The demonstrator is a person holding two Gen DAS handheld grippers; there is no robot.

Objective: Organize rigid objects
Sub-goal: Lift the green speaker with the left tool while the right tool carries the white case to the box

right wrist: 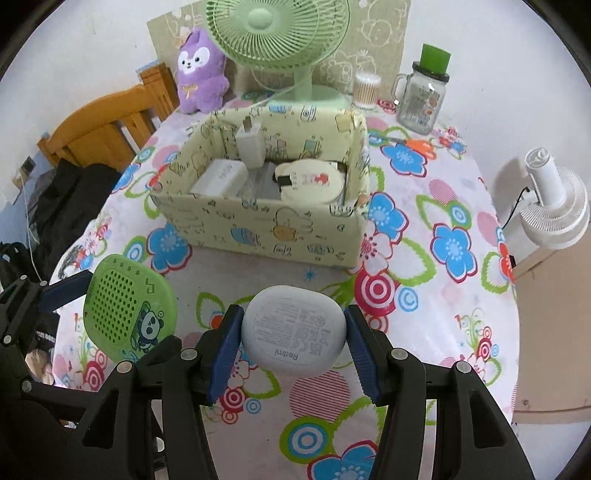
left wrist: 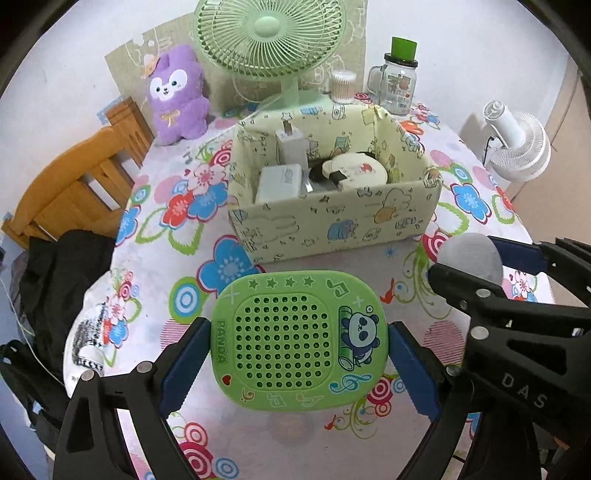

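Left fingers (left wrist: 299, 347) clamp green speaker (left wrist: 299, 339); right fingers (right wrist: 293, 334) clamp earbud case (right wrist: 293, 332), short of box (right wrist: 258, 225).

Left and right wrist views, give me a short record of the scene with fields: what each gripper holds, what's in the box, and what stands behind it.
left gripper: shut on green panda speaker, held above the table
right gripper: shut on white Redmi earbud case, label side up
storage box: open top, on floral tablecloth
box contents: white charger plug, white power bank, round cream item
behind box: green desk fan, purple plush toy, glass jar mug, cotton swab tub
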